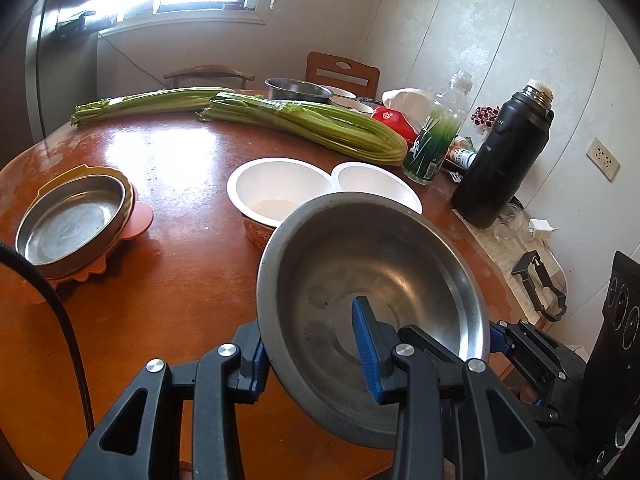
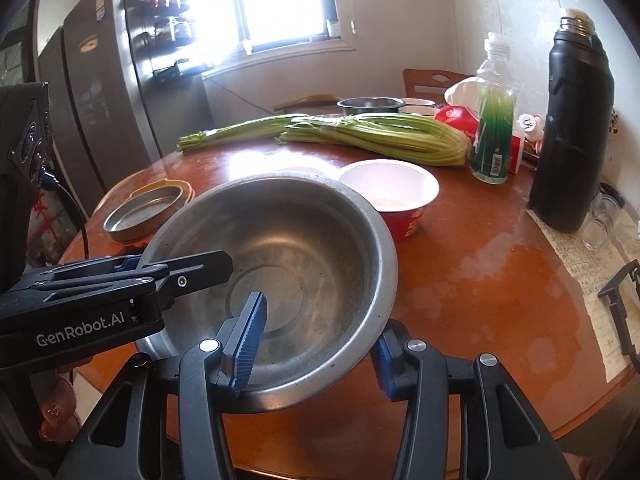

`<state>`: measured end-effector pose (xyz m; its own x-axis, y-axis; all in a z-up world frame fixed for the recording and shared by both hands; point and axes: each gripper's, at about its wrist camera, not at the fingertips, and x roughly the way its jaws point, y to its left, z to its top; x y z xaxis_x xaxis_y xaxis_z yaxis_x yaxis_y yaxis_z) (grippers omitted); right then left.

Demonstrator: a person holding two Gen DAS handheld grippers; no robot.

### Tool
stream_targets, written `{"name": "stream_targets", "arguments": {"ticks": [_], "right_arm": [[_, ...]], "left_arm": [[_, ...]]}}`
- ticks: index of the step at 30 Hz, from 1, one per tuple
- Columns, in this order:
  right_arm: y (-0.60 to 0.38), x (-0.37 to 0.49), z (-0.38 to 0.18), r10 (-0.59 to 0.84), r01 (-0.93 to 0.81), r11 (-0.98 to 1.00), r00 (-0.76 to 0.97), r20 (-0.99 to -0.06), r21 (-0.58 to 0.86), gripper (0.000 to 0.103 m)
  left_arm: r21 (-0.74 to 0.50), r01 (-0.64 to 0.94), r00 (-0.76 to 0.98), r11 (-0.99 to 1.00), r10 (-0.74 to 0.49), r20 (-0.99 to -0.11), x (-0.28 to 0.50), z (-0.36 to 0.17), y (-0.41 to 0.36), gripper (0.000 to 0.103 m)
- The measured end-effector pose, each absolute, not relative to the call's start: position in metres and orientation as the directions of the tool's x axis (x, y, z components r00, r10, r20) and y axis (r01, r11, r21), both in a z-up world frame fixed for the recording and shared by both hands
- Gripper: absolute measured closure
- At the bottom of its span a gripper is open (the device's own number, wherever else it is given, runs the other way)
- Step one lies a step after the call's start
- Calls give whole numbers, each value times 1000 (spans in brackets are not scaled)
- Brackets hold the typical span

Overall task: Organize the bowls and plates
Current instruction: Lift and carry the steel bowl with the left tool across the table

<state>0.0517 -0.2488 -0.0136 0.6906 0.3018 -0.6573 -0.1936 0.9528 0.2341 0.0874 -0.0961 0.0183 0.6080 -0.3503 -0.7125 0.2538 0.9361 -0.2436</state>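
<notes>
A large steel bowl (image 1: 372, 272) (image 2: 288, 248) is held tilted above the round wooden table (image 1: 168, 280). My left gripper (image 1: 312, 352) is shut on its near rim, one finger inside and one outside. My right gripper (image 2: 316, 344) grips the rim on the bowl's other side the same way; it shows at the right edge of the left wrist view (image 1: 520, 344). Two white paper bowls (image 1: 276, 188) (image 1: 376, 180) stand side by side behind the steel bowl. A shallow steel plate (image 1: 74, 222) (image 2: 146, 210) rests on an orange dish at the left.
Two celery bunches (image 1: 312, 126) lie across the far table. A steel pot (image 1: 298, 90), a clear green-labelled bottle (image 1: 438, 136), a black thermos (image 1: 504, 152), a red packet and a glass jar (image 2: 600, 220) crowd the right side. Chairs stand behind; a fridge (image 2: 104, 92) stands at the left.
</notes>
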Motion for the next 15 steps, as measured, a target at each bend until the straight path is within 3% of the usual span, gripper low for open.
{"name": "stream_targets", "arguments": {"ticks": [15], "right_arm": [[-223, 47, -10, 328, -240, 945, 668, -668, 224, 53]], "left_arm": [[-225, 213, 602, 951, -309, -736, 70, 20, -70, 65]]}}
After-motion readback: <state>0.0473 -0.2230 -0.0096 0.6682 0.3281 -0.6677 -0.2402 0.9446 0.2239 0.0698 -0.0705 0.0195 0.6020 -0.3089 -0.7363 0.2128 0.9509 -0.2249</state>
